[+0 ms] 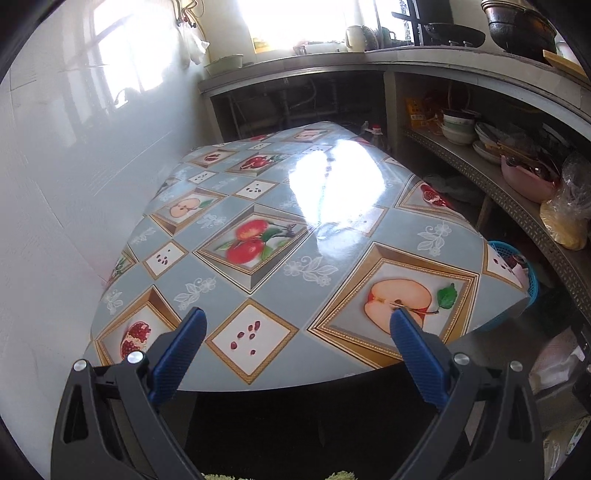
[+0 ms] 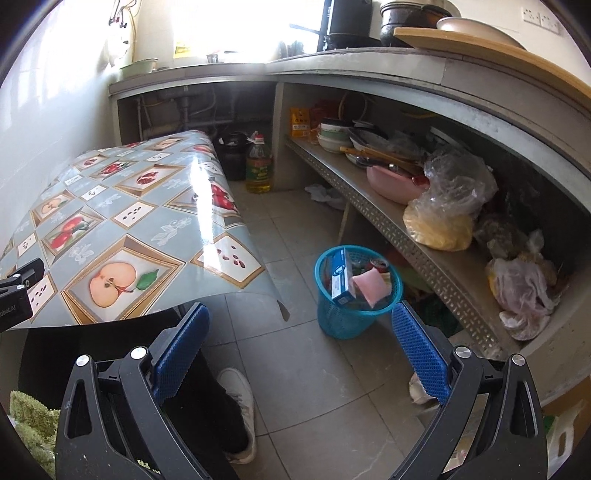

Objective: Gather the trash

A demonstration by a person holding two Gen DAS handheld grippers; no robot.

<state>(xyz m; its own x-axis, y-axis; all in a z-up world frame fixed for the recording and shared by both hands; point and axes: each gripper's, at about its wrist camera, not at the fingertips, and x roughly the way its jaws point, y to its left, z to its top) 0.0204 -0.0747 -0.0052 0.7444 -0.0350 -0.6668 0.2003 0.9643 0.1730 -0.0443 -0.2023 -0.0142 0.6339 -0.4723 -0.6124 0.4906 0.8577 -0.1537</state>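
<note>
Two grippers, both released and holding nothing. On the left wrist view, my left gripper [image 1: 297,325] hangs spread over the fruit-print tablecloth [image 1: 280,236], bare of trash; the blue basket [image 1: 517,266] peeks out at 3 o'clock. On the right wrist view, my right gripper [image 2: 301,325] gapes above the tiled floor [image 2: 306,369], with the basket at 12 o'clock holding a blue box [image 2: 341,275] and pink wrapper [image 2: 371,286].

Window [image 1: 295,18] blown out; strong glare on the tablecloth [image 1: 332,184]. Fisheye bends the edges; under-counter shelf [image 2: 406,221] shadowed.
</note>
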